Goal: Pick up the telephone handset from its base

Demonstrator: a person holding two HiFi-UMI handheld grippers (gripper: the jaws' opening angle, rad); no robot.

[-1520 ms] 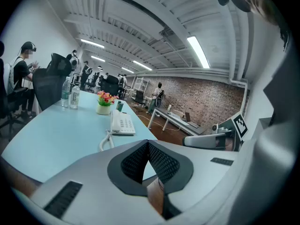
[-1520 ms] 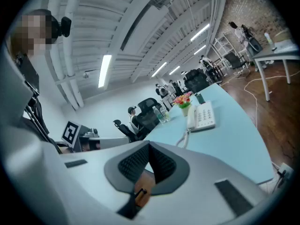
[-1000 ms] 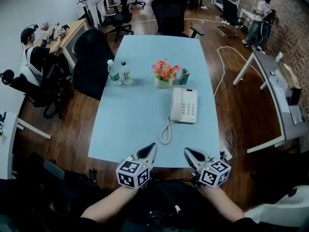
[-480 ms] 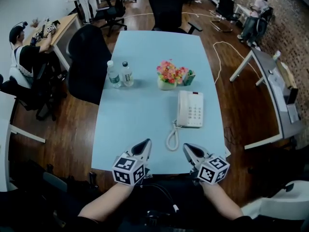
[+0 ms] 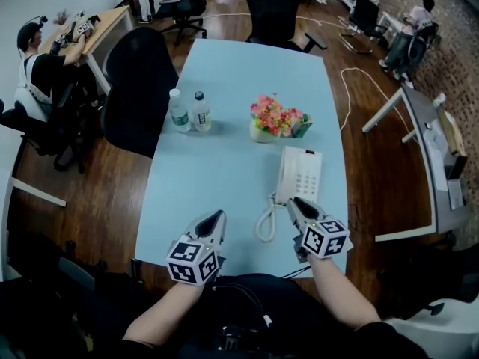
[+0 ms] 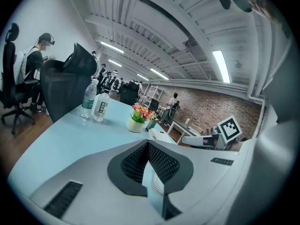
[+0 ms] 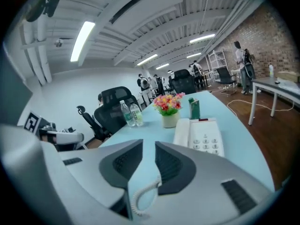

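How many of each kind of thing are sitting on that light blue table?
Water bottles: 2
Flower pot: 1
Green carton: 1
Telephone: 1
Total: 5

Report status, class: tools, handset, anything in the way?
Left tool shut, empty. Right tool opening, empty. Handset on base, untouched. Coiled cord beside right tool.

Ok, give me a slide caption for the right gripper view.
Right gripper, jaws opening and empty, hovers over the coiled cord, pointing at the handset resting on its white base.
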